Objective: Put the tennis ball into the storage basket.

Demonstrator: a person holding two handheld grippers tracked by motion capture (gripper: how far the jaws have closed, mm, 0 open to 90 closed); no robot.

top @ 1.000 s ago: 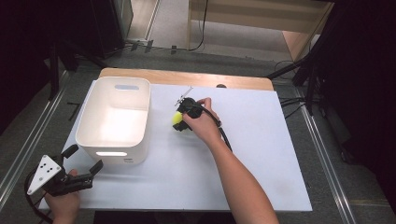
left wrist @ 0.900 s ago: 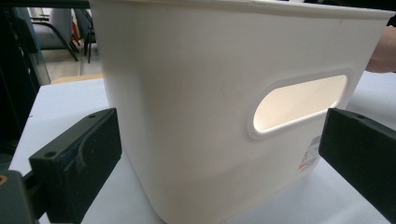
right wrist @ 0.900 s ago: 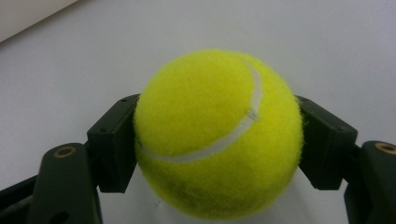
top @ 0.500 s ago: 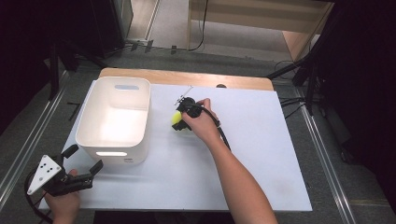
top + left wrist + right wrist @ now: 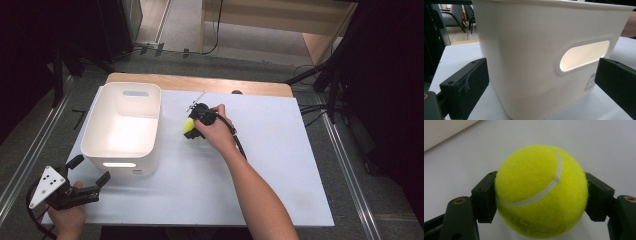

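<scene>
High view, white bin (image 5: 100, 131) empty, ball (image 5: 189, 125) beside

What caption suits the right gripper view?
Right gripper shut on a yellow tennis ball above the white table.

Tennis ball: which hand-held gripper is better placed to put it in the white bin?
Right hand-held gripper: shut on the tennis ball beside the white bin. The left is open, empty.

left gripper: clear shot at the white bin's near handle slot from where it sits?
Probably yes. The left gripper is open, facing the white bin, with the handle slot between its jaws and nothing in between.
</scene>
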